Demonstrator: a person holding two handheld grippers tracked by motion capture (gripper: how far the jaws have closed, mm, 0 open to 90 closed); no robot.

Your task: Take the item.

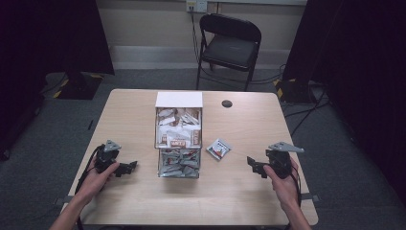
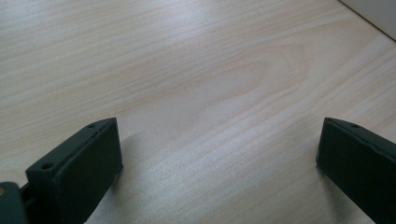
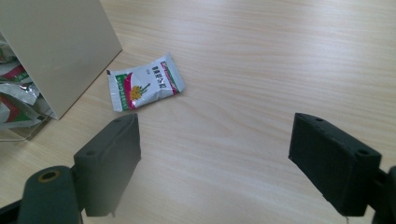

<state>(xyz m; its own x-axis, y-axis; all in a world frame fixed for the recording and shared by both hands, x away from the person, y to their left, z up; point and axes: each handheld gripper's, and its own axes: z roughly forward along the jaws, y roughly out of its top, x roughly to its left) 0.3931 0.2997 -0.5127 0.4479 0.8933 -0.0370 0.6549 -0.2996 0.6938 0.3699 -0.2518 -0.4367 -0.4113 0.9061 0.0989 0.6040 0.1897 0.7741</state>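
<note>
Two grippers: the left gripper (image 1: 128, 167) and right gripper (image 1: 253, 166) rest on the table (image 1: 230, 191), one either side of the dispenser box (image 1: 178, 139), both with jaws wide apart and empty.
Loose sachet: one sachet (image 3: 144, 87) lies flat just right of the box, between it and the right gripper.
Box contents: many sachets, heaped in its upper part and clear lower bin (image 1: 179, 164).
Risk: the flat, slick sachet may slide away from closing jaws; a careless reach could knock the box.
</note>
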